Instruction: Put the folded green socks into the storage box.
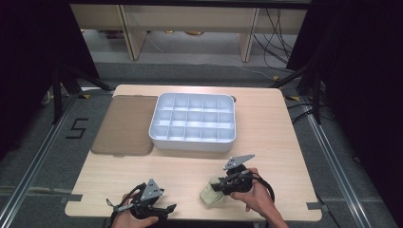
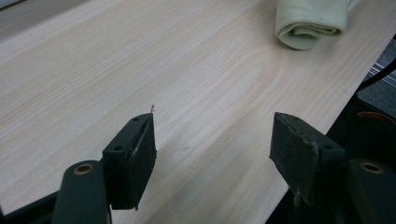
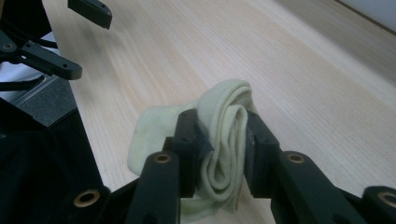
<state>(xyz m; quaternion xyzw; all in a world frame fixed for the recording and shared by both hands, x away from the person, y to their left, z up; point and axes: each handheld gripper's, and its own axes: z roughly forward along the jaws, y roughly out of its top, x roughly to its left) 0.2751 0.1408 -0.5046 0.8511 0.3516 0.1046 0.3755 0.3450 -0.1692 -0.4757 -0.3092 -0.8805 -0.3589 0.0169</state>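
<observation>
My right gripper (image 3: 223,149) clamps the rolled sock (image 3: 224,135), well short of the tray (image 1: 192,137); my left gripper (image 2: 212,149) gapes empty. Next: lift and carry the sock to a tray cell.

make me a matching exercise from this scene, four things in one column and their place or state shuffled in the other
Things:
1. left gripper
2. right gripper
3. white compartment tray
4. brown mat

Places or states:
A. lies flat at the table's far left, beside the tray
B. jaws clamped on the rolled pale cloth
C. sits at the far middle of the table, its compartments bare
D. jaws apart over bare wood, nothing between them

Pairs: 1-D, 2-B, 3-C, 4-A
</observation>
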